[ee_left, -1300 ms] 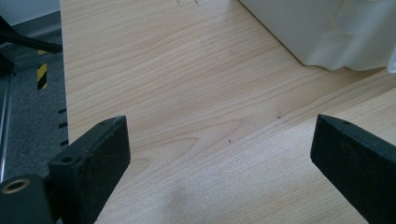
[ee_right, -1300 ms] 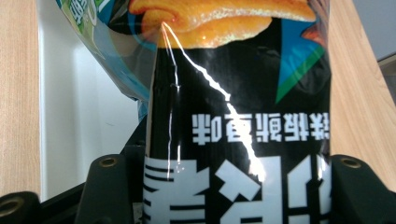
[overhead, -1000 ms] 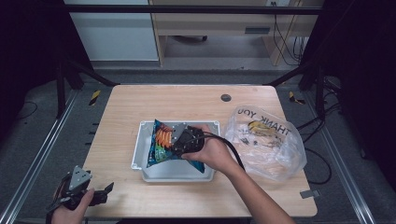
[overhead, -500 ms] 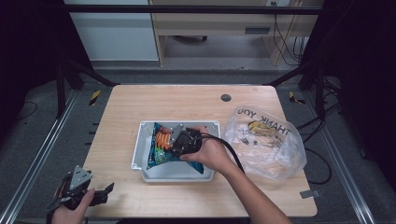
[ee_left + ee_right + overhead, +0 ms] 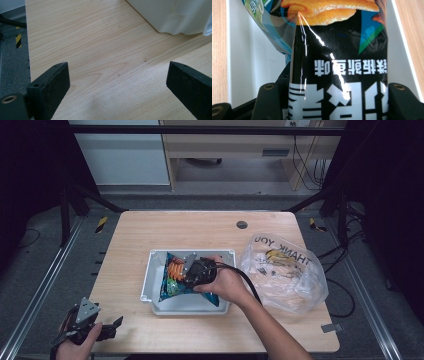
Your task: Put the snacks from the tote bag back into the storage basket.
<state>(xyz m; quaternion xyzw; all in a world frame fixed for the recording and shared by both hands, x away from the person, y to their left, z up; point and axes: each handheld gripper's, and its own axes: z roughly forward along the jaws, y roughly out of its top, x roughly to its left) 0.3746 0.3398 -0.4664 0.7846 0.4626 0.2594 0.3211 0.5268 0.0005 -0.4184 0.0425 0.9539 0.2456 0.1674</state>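
High view: right hand-held gripper (image 5: 186, 271) clamped on snack bag (image 5: 172, 275) inside white tray (image 5: 150, 285) mid-tabletop (image 5: 150, 235); left hand-held gripper (image 5: 116, 324) at near left edge.

Left gripper view: jaws spread wide over bare wood, nothing between, tray (image 5: 170, 15) beyond.

Right gripper view: jaws pinching bag (image 5: 337, 67) above tray (image 5: 249, 67).

Lab recording bay: wooden table (image 5: 150, 232) inside a metal frame (image 5: 40, 290), dark curtains (image 5: 30, 180), loose cables (image 5: 305, 165) behind.
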